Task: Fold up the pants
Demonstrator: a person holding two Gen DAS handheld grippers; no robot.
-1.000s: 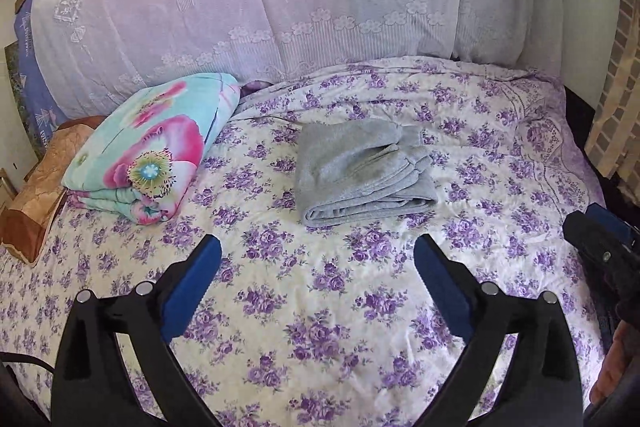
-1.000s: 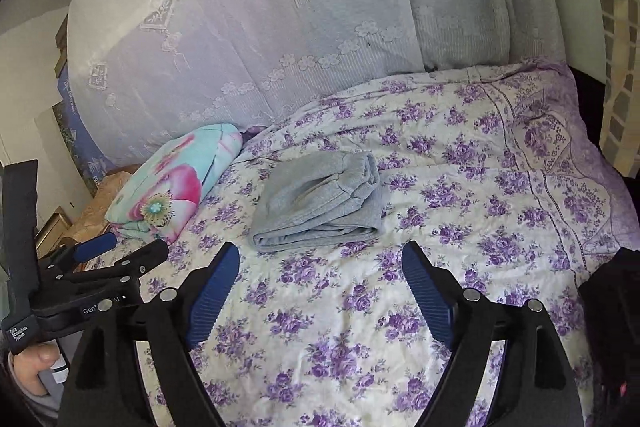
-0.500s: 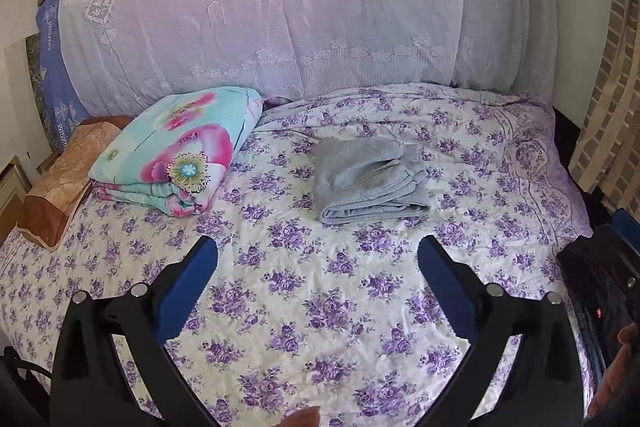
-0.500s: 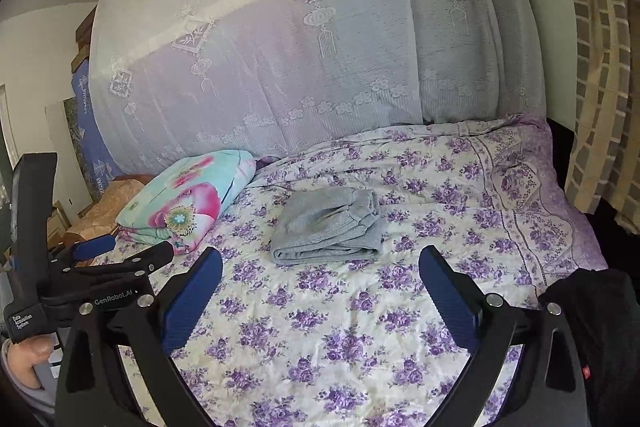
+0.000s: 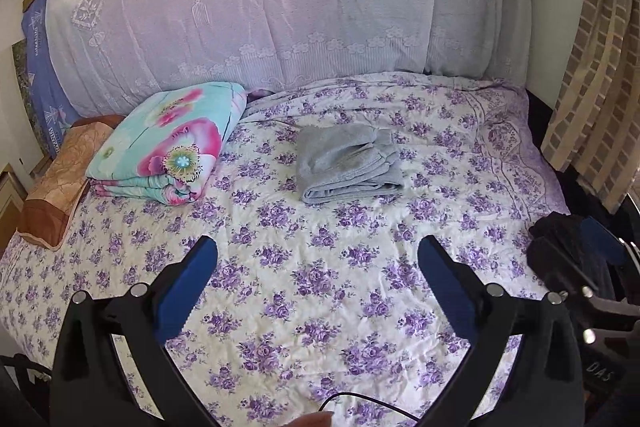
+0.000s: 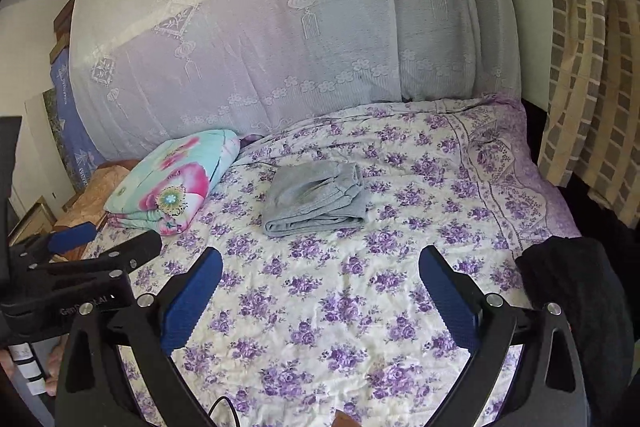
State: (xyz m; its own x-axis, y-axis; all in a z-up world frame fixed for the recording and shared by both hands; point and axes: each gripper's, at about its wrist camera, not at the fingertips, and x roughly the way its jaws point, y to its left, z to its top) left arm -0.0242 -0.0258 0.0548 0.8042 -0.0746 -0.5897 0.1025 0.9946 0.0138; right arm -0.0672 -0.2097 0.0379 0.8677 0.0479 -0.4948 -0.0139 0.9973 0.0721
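Pants (image 5: 346, 163): grey matt fleece-like knit cloth. Bed sheet (image 5: 320, 267): matt floral cotton-like cloth, lightly creased. Curtain (image 5: 260, 7): sheer lace. Left claw (image 5: 318, 259): matt black plastic, blue ribbed pads (image 5: 186, 285).

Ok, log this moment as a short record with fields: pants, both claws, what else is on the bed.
pants: grey pants, folded into a compact stack, lying on the floral bedsheet
left claw: left claw open, nothing between its jaws, clear of the pants
right claw: right claw open, nothing between its jaws, clear of the pants
beside pants: folded flowered quilt, apart from them
bed edge: brown pillow on one side, dark garment on the other
behind bed: lace cover
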